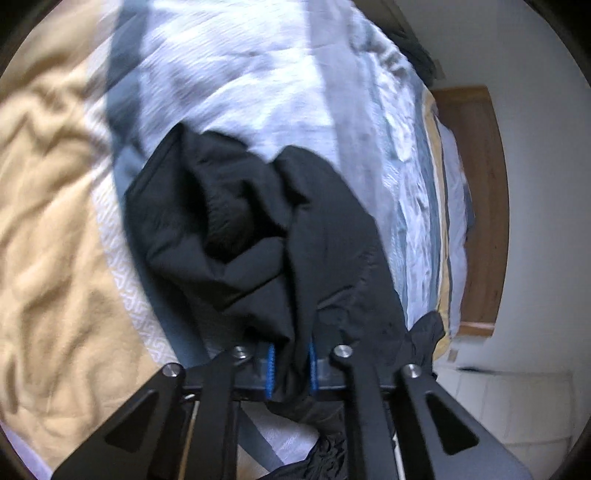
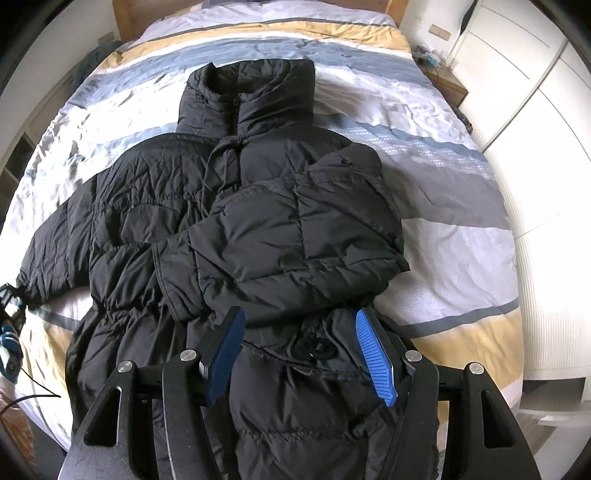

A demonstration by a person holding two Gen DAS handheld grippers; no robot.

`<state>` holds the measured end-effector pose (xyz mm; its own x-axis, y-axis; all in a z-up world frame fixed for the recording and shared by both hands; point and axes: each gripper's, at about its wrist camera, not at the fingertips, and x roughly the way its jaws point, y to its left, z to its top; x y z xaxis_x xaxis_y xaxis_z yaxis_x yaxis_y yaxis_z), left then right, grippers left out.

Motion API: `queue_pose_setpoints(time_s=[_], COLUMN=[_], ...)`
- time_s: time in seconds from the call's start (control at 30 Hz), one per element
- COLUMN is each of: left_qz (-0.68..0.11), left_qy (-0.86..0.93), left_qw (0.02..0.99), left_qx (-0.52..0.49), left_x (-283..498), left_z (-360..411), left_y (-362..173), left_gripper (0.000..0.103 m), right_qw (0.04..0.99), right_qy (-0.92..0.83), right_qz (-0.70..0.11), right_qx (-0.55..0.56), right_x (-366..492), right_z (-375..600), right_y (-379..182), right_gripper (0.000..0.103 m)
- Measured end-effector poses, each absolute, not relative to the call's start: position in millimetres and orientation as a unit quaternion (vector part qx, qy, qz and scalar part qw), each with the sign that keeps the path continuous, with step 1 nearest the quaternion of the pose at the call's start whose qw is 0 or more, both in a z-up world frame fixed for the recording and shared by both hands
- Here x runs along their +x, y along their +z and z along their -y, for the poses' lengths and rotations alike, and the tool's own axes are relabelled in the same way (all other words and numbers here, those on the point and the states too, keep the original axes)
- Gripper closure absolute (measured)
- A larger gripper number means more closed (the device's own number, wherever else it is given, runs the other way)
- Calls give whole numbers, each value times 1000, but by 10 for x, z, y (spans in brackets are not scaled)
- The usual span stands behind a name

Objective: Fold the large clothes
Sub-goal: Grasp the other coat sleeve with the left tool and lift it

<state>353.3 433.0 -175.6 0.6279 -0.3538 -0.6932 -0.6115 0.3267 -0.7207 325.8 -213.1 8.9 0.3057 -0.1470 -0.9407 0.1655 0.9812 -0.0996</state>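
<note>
A black puffer jacket [image 2: 236,206] lies face up on the bed, collar toward the headboard. Its right sleeve [image 2: 288,240] is folded across the chest; its left sleeve [image 2: 48,254] stretches out to the left edge. My right gripper [image 2: 299,350] is open, its blue pads [image 2: 373,354] spread just above the jacket's waist. My left gripper [image 1: 291,373] is shut on the cuff of the left sleeve [image 1: 258,229], which bunches up in front of it above the bed.
The striped duvet [image 2: 443,192] in white, grey, blue and yellow covers the bed. A wooden headboard [image 2: 125,14] is at the far end. White wardrobe doors [image 2: 524,74] and a small nightstand [image 2: 443,81] stand on the right. The bed's wooden frame [image 1: 476,206] shows in the left wrist view.
</note>
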Motion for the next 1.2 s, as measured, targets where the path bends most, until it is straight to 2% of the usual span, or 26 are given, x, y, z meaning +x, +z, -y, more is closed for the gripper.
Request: queue_pose_setpoints(time_s=[0.33,0.6,0.87,0.97,1.2], left_qz=[-406,-387,-399,-409,-447], left_qy=[38,0,-54,-68,-99], left_qw=[771,808,834,834,827], left_qx=[-489,-444,-377,-364,-326], left_x=[3808,3901,4009,4020,3989], left_z=[-4046,-3526,-2492,-2089,-1013], left_y=[-938,-276,345,412,382], left_gripper=[95,96,96,97,97], right_qw=[824,830,840,840,847], right_qy=[-104,-100,-107,-110,-109], right_qz=[-557,-546,-519,-514,-510], right_qx=[19,54,113,134,104], right_x=[3093,2887,2721,2653,2525], right_z=[2185,2461,3126,3405,3807], right_y=[237,205,135,84,12], right_gripper=[41,41,41,41,41])
